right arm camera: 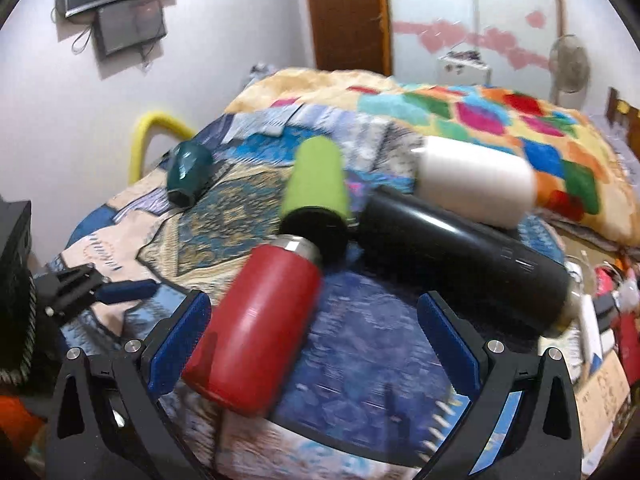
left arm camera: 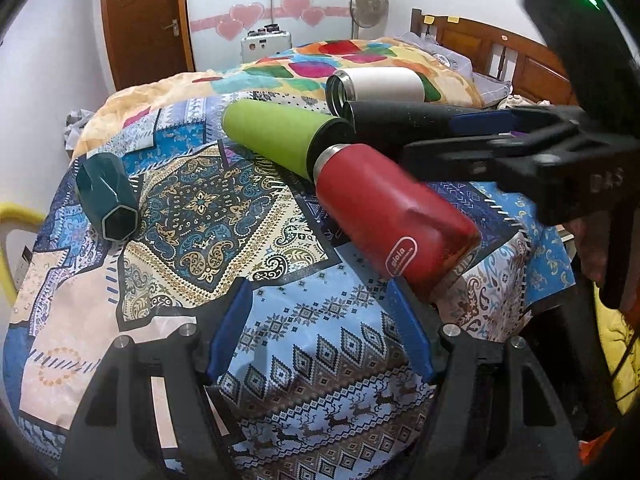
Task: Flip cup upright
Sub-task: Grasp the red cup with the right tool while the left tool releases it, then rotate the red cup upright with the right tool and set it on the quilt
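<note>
Several cups lie on their sides on a patterned cloth. A red cup lies nearest, its steel mouth pointing away; it also shows in the right wrist view. Behind it lie a green cup, a black cup and a white cup. A dark teal cup lies apart at the left. My left gripper is open and empty, just short of the red cup's base. My right gripper is open around the red cup's base, not closed on it.
The cloth covers a round table next to a bed with a colourful blanket. A yellow chair back stands at the left. A wooden headboard is at the far right. Clutter lies at the table's right edge.
</note>
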The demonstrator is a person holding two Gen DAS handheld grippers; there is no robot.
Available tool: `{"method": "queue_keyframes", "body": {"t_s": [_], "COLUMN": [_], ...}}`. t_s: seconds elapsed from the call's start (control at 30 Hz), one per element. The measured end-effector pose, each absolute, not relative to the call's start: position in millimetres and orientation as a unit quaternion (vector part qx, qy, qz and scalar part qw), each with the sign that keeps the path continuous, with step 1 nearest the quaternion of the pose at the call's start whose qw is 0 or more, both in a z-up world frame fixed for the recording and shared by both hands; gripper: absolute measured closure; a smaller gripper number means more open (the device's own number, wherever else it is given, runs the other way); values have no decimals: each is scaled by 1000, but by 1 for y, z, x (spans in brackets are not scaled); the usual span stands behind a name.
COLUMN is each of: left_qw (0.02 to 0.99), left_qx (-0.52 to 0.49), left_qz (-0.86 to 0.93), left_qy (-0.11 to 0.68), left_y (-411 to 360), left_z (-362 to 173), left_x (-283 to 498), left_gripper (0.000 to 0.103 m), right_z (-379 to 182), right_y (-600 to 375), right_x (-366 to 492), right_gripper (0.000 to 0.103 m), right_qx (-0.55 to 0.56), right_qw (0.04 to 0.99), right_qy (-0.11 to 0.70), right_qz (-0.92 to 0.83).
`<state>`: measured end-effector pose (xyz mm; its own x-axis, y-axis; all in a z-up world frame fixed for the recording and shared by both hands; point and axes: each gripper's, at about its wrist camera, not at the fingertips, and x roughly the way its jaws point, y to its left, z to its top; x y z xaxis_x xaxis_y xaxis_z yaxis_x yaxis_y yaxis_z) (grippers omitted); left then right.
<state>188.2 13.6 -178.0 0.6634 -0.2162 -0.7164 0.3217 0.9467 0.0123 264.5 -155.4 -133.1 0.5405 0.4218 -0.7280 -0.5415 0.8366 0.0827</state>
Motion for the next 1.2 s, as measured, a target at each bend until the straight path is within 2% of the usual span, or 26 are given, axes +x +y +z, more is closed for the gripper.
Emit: {"method": "queue_keyframes", "body": {"t_s": [0.3,0.43,0.6,0.7,0.97,1.1,1.2], "left_qw": [930,935,941,943,952,957,961], "left_qx": [67,44,18,6,1,2,5], "left_qz": [-109,-89,-74,-75,-73,-70,-61], "left_qy": [344,340,330,324,296,282,270], "left_y": [43,65,81,85,77,71,68], "left_z": [-174,-175,-172,-167,-144,-132,-123], "left_x": [181,179,177,176,170,168,166], "left_gripper": [33,33,33,33,30,18,15], "right_z": [-166,-175,-178,-176,-152,-132,-123], "right_y": [-114,-99,-93,-98,-115,-124,-128], "right_x": [284,289,285,280,257,250,249], "right_gripper": [16,26,39,43,44,44,44], "right_qx": [-101,-106,-122,-116,-100,-86,-78], "right_qw": [824,802,795,796,823,845,859], "right_qy": [479,508,517,514,463,421,393], "right_qz": [285,295,295,299,314,320,320]}}
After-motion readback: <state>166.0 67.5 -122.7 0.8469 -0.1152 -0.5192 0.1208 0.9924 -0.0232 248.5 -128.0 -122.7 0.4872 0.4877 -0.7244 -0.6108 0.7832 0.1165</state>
